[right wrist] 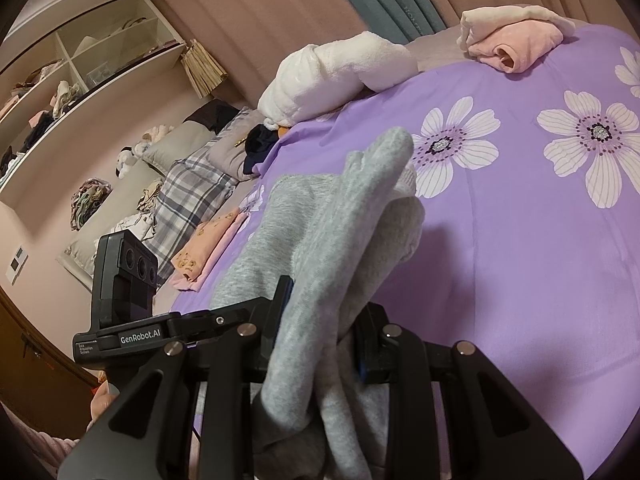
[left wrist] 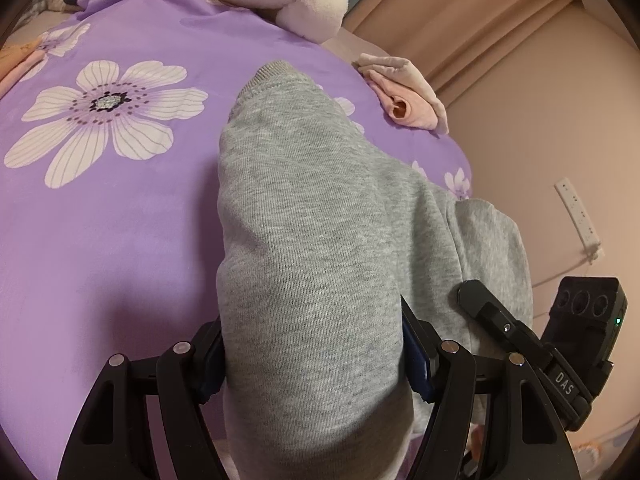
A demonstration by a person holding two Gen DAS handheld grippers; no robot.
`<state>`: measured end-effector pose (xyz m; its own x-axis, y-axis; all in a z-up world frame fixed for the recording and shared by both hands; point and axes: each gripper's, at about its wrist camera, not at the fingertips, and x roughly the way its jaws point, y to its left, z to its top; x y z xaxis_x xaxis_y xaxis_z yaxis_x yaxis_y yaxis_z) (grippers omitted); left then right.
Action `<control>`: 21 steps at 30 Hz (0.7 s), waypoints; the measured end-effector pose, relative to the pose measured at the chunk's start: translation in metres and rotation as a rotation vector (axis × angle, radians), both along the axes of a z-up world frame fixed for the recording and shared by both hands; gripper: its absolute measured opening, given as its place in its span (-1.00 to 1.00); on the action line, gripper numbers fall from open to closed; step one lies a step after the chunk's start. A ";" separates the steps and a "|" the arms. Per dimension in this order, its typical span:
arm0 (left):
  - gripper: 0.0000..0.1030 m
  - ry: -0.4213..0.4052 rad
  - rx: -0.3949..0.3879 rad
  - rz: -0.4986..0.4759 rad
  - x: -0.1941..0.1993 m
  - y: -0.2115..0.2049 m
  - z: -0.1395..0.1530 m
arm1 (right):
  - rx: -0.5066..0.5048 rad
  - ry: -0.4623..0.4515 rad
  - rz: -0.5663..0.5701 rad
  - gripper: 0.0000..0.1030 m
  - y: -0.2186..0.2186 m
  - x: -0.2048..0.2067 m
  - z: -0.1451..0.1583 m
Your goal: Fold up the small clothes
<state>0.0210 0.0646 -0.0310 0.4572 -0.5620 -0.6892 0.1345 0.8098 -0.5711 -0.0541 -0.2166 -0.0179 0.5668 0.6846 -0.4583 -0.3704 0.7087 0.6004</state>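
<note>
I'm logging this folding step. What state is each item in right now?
Grey sweatpants: bunched, lifted partly off the bed, held at two places.
Left gripper: shut on a wide fold of the sweatpants.
Right gripper: shut on a narrower fold of them.
Pink garment: folded, lying near the bed's far edge.
White plush blanket: rolled up, lying on the bed.
Purple floral bedspread: spread flat.

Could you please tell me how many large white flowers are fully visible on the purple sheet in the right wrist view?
2: one just right of the raised grey garment, one near the right edge. Partial flowers show at the edges; the garment may hide others.
</note>
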 end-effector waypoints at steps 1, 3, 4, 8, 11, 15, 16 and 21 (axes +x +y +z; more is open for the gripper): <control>0.36 0.002 -0.001 -0.001 0.001 0.001 -0.001 | 0.000 0.001 -0.002 -0.48 0.000 0.001 -0.001; 0.36 0.007 0.000 0.001 0.004 -0.004 -0.003 | -0.001 0.005 -0.005 -0.48 0.000 0.004 -0.003; 0.36 0.009 0.000 0.001 0.006 -0.005 -0.003 | 0.000 0.007 -0.007 -0.48 0.000 0.006 -0.004; 0.36 0.016 0.000 0.004 0.010 -0.007 -0.006 | -0.001 0.013 -0.011 -0.48 0.001 0.012 -0.008; 0.36 0.021 -0.001 0.005 0.013 -0.007 -0.009 | -0.001 0.019 -0.014 -0.48 0.002 0.017 -0.011; 0.36 0.029 -0.003 0.005 0.016 -0.008 -0.011 | -0.002 0.023 -0.017 -0.48 0.003 0.022 -0.013; 0.36 0.030 -0.003 0.004 0.017 -0.008 -0.011 | -0.003 0.023 -0.018 -0.48 0.003 0.024 -0.014; 0.36 0.033 0.003 0.003 0.023 -0.009 -0.011 | -0.004 0.025 -0.022 -0.48 0.003 0.031 -0.017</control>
